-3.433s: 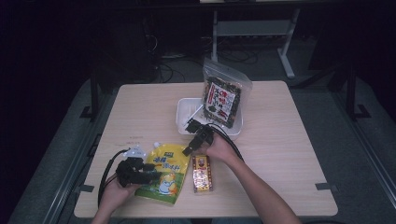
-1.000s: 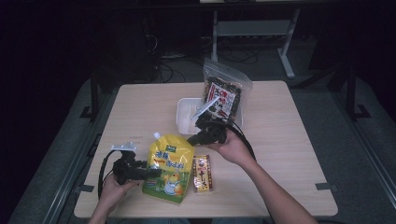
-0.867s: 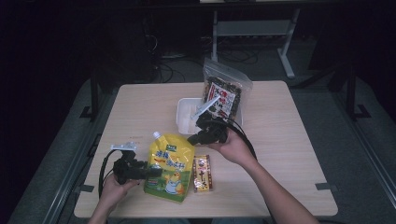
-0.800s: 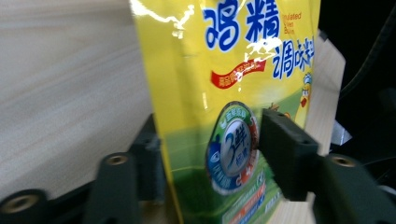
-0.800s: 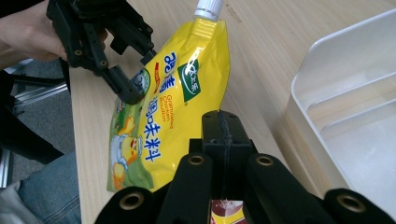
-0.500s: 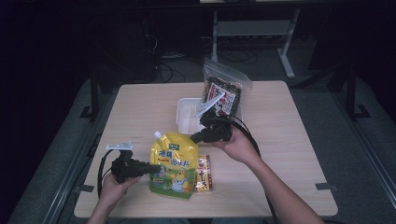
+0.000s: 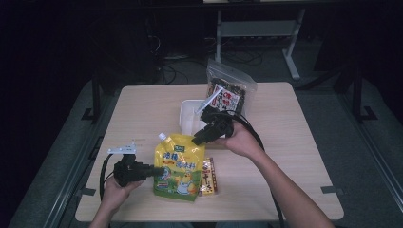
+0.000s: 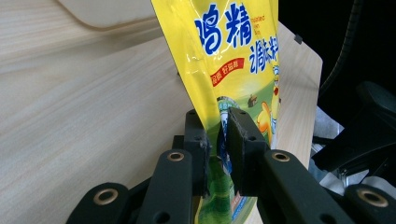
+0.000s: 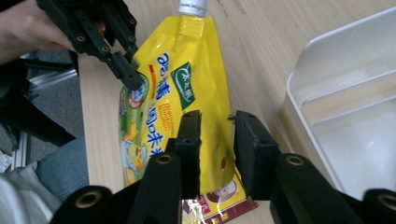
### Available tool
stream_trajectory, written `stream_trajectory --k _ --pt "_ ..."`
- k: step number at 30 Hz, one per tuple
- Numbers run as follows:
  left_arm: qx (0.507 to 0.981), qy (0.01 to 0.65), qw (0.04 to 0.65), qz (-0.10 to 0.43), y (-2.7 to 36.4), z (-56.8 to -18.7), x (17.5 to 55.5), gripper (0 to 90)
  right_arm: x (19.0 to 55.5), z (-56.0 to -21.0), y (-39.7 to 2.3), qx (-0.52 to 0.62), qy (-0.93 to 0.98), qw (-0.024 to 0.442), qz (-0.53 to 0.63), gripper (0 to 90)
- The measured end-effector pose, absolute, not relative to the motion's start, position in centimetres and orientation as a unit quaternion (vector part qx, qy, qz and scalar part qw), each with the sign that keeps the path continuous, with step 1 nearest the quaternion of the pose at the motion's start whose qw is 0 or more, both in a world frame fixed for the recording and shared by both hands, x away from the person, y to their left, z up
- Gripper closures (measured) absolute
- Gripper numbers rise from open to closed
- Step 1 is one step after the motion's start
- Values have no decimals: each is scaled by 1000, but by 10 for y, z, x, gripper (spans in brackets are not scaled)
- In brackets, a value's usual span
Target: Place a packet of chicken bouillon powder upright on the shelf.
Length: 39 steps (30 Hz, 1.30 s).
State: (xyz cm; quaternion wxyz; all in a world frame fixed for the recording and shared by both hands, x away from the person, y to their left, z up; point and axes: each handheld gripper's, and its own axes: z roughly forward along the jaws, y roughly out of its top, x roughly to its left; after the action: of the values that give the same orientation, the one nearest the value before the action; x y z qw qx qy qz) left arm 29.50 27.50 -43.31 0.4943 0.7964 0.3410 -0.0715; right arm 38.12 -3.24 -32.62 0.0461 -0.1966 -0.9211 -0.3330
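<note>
Left gripper (image 7: 151,169) is clamped on the lower left edge of the yellow spouted pouch (image 7: 179,166), both black fingers (image 8: 196,149) pressed against the film with the pouch rising up past their tips. Just right of the pouch a small red-and-gold packet (image 7: 207,176) lies flat on the table (image 7: 294,142). Right gripper (image 7: 197,137) hangs over the pouch's top right corner, jaws spread a bit, nothing between them. Beyond its fingertips sits the white divided tray (image 9: 345,116).

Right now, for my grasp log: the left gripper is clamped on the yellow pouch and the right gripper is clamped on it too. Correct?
Half right. The left gripper is shut on the yellow pouch, but the right gripper view shows the right gripper open above it, gripping nothing.
</note>
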Motion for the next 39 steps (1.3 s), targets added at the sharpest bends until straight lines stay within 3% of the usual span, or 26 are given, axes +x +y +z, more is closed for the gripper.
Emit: stream_trajectory --k 13,22,39 --pt "800 334 495 -63 274 -430 294 787 392 -334 1 -172 -934 86 -302 678" --pt "798 336 496 -58 274 -430 294 770 392 -329 1 -164 -933 107 -301 875" --pt "796 350 493 -35 280 -427 293 590 379 -318 -1 -179 -927 137 -299 894"
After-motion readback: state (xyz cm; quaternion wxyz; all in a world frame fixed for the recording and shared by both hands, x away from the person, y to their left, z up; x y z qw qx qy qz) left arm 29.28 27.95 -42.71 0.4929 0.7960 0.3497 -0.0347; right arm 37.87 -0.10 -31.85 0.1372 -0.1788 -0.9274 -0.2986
